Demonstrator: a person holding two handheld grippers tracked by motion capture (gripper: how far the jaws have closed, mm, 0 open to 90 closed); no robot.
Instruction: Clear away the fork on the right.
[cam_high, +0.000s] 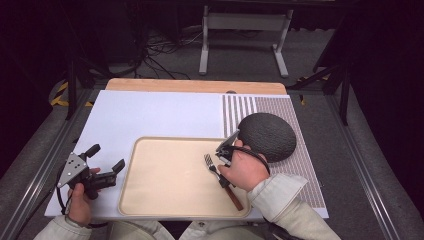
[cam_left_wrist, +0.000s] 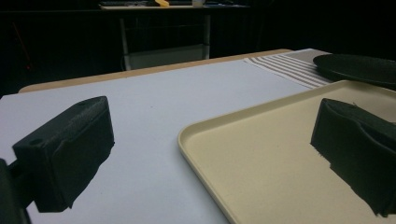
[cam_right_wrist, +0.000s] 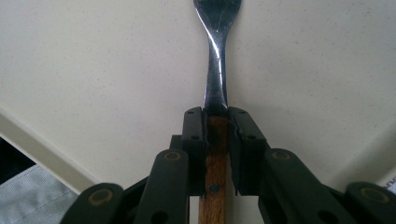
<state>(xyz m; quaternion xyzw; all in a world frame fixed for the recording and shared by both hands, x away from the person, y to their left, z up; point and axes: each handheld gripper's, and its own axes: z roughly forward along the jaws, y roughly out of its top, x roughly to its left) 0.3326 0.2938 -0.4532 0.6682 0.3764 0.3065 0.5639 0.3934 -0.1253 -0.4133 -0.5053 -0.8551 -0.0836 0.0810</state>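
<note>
Right gripper view: my right gripper (cam_right_wrist: 217, 126) is clamped on the fork (cam_right_wrist: 215, 56), both pads pressed against its wooden handle just below the metal neck.
Fork: tines pointing away over the cream tray (cam_high: 165, 200), handle running back towards the tray's near right rim (high view).
Left gripper (cam_high: 105, 162): jaws wide apart, nothing between them, one over the white mat (cam_left_wrist: 154, 102), the other over the tray's left edge.
Dark plate (cam_high: 272, 136): on the striped mat, just right of the tray.

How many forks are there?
1. The fork is over the tray, near its right side, its wooden handle pinched in the right gripper. No others visible.
</note>
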